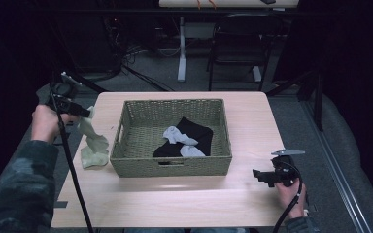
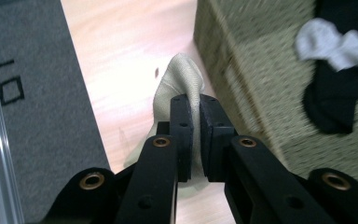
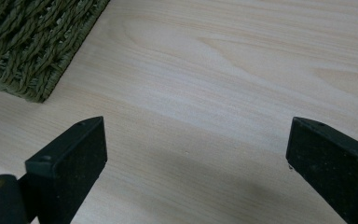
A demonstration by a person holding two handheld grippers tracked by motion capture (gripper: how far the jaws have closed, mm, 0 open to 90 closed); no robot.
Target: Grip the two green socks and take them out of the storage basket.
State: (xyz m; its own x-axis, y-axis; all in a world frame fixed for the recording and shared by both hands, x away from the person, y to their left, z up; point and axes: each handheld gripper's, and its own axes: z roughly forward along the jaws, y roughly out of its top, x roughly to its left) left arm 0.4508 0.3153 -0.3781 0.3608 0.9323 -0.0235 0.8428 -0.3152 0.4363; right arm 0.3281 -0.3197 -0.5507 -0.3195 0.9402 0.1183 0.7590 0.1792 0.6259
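Cream sock point(image 1: 93, 143) hangs clamped in our left tool point(image 2: 196, 135), its toe resting on the bench point(image 1: 175, 204) just left of the wicker basket point(image 1: 171, 165). Our right tool point(image 3: 196, 163) rests agape. Next, we judge, lower and release it.

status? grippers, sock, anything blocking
Left gripper shut on beige sock, its lower end on the table left of the basket. Right gripper open, empty, over bare table. Nothing blocking.

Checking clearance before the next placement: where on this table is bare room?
Bare table runs along the near edge in front of the basket; the right strip is free beyond the right hand-held gripper. Left of the basket is crowded: the beige sock hangs from the left hand-held gripper.
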